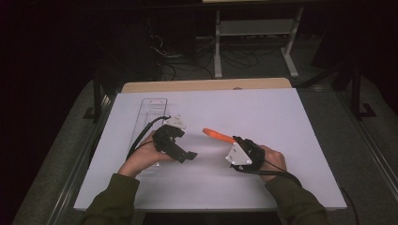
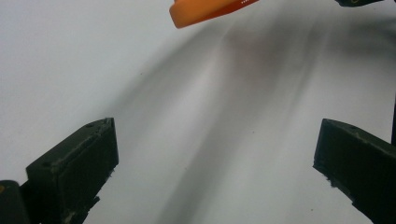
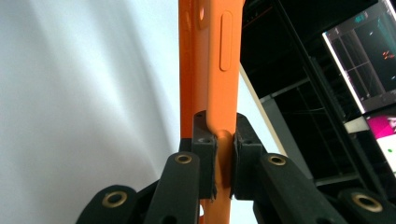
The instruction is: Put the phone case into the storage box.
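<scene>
A: Orange phone case [image 3: 212, 70], clamped by the right gripper [image 3: 224, 163]. Right gripper view: both pads press flat on one corner of the case, so the grip sits on its thin edge wall. A side-button moulding and a small cutout show further up the edge.

B: Where does it sit over the table?

A: High view: the case [image 1: 217, 135] sticks out up and left from the right gripper [image 1: 236, 142], held off the white table sheet [image 1: 281, 122], near the middle of it. Judged reason for the corner grip: it leaves most of the case free for the other claw to take.

B: And the left gripper?

A: The left gripper [image 1: 185, 154] points toward the case, a gap between them. Left gripper view: jaws stand wide apart, nothing between them, bare sheet below; the case end [image 2: 205, 11] hangs at the top of that view, ahead of the jaws. Judged: it waits open, lined up to receive or steady the free end.

B: Anything further back?

A: Clear plastic tray [image 1: 149, 115] lies flat along the sheet's left side, behind the left hand [image 1: 141, 159]. Cannot tell whether it holds anything. Its long narrow form suggests packaging for the case, so either source or destination. Beyond the sheet, a wooden table edge [image 1: 206, 85], then dark floor with cables and a grey stand.
</scene>
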Motion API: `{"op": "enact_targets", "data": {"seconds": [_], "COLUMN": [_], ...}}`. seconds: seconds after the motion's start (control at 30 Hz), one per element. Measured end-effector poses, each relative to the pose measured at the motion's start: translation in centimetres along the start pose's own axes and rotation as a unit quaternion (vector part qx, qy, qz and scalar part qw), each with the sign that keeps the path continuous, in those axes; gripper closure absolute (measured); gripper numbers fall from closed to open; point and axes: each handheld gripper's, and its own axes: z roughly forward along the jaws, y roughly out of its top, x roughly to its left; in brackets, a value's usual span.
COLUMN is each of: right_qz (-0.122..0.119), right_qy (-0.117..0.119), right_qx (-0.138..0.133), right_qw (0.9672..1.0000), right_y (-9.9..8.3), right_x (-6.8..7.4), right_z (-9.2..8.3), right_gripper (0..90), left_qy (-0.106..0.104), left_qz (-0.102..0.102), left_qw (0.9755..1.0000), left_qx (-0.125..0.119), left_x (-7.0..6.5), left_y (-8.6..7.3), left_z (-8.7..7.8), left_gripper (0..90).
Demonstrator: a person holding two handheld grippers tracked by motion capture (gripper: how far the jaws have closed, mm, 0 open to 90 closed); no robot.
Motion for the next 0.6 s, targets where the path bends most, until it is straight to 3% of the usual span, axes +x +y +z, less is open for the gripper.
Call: {"op": "enact_targets", "data": {"seconds": [0.4, 0.6], "right_qz": [0.062, 0.125], "right_qy": [0.024, 0.045], "right_qx": [0.001, 0.0], "right_qw": [0.9978, 0.9912], "right_y": [-0.3, -0.5], "right_x": [-1.4, -1.8], "right_z": [0.0, 0.1], "right_gripper": [81.1, 81.1], "left_qy": [-0.006, -0.01], "left_qz": [0.003, -0.002], "left_qw": [1.0, 0.9999], "left_qx": [-0.006, -0.012], "left_x": [-0.1, -0.3], "left_y": [0.2, 0.2], "left_z": [-0.1, 0.0], "left_gripper": [0.0, 0.0]}}
